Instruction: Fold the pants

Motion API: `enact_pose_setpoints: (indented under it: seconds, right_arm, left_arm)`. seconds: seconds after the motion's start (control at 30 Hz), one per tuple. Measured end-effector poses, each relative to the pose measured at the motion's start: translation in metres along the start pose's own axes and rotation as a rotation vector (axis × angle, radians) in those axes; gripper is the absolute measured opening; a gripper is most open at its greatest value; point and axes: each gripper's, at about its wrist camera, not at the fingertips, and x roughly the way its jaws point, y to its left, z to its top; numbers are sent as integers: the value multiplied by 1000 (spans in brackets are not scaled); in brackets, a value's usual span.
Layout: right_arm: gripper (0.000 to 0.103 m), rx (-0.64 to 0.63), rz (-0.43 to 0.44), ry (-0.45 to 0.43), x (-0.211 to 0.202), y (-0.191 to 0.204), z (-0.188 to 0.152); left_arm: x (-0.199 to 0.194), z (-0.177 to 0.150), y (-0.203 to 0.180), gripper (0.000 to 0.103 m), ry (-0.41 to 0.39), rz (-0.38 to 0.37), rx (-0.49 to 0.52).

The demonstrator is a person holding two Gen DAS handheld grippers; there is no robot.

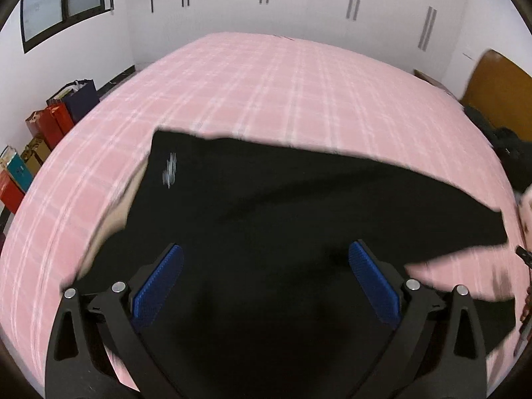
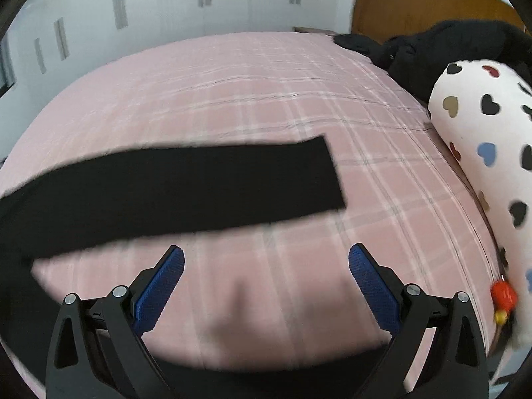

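Black pants [image 1: 266, 206] lie spread on a pink plaid bed [image 1: 266, 83]. In the left wrist view the waist end with a small pale logo is at the upper left and a leg runs off to the right. My left gripper [image 1: 266, 262] is open and empty, hovering over the pants' wide part. In the right wrist view one black leg [image 2: 186, 186] stretches across the bed [image 2: 266, 83], its hem at the right. My right gripper [image 2: 266, 262] is open and empty over bare sheet just in front of that leg.
A white pillow with heart prints [image 2: 482, 153] and a heap of dark clothes [image 2: 449, 46] lie by the brown headboard [image 2: 415, 3] on the right. Paper shopping bags [image 1: 43, 133] stand on the floor left of the bed. White wardrobe doors [image 1: 299, 0] are behind.
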Motion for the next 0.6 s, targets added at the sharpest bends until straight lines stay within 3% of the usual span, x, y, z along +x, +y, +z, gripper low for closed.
enact_pose_setpoints:
  seconds: [0.2, 0.3, 0.47, 0.53, 0.6]
  right_arm:
    - [98, 57, -11, -10, 68, -31, 64]
    - [98, 81, -15, -17, 91, -42, 83]
    - [98, 117, -25, 23, 122, -53, 92]
    - [98, 112, -24, 42, 131, -52, 91]
    - [97, 97, -33, 53, 137, -49, 89]
  left_arm:
    - [87, 87, 50, 98, 20, 176, 13]
    - [128, 115, 87, 98, 75, 254, -72]
    - [184, 121, 134, 97, 223, 202, -323]
    - [203, 115, 135, 91, 269, 198, -349]
    - [212, 114, 124, 85, 270, 271, -292]
